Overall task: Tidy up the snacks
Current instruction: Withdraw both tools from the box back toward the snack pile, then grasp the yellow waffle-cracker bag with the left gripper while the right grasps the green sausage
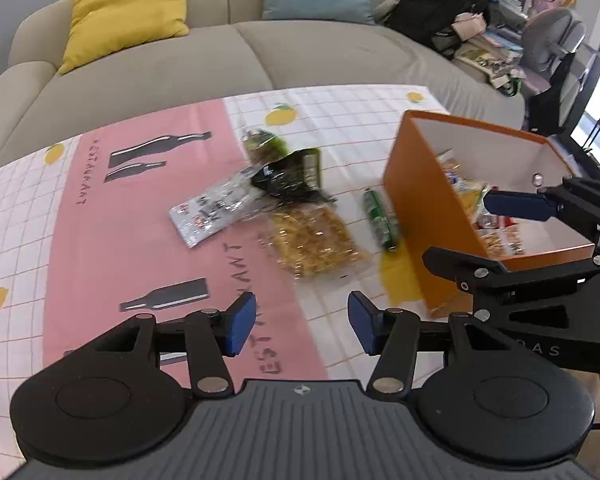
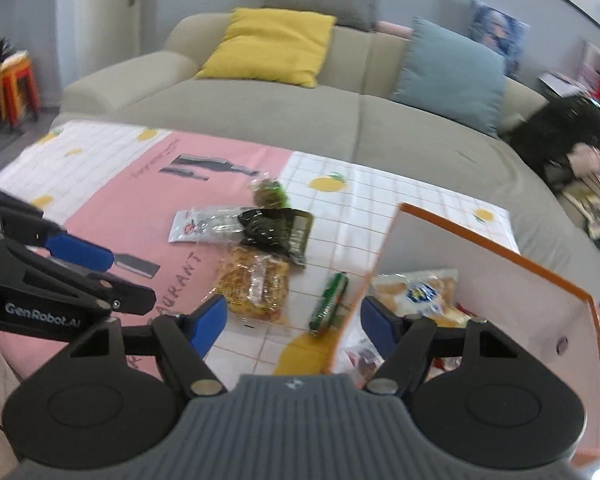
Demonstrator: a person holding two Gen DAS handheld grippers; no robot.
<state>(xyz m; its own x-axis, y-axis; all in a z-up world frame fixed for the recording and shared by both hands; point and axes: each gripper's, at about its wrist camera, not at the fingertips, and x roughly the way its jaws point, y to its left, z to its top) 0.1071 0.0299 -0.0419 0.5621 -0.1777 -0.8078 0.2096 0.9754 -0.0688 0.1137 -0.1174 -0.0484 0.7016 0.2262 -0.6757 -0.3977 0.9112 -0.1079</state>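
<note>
1. Left wrist view, claws. The left gripper (image 1: 302, 326) hangs above the tablecloth (image 1: 148, 248), its blue pads parted and nothing between them. The right gripper (image 1: 500, 236) enters from the right edge, one pad over the open orange box (image 1: 420, 216); its jaws stand apart and appear empty.
2. Left wrist view, snacks. Several packets already lie in the box. Five lie loose on the cloth: a silver packet (image 1: 210, 212), a dark packet (image 1: 292, 178), a clear bag of yellow snacks (image 1: 314, 242), a green stick pack (image 1: 382, 220) just beside the box wall, and a small green bag (image 1: 262, 142) farthest off.
3. Right wrist view, claw. The right gripper (image 2: 292, 322) straddles the near box wall (image 2: 356, 300), jaws apart and empty, probably because it has just let a packet go there.
4. Right wrist view, surroundings. The dark packet overlaps the silver and yellow ones, so either is awkward to lift alone. A sofa (image 2: 300, 120) with yellow and blue cushions stands behind, clear of the work.
</note>
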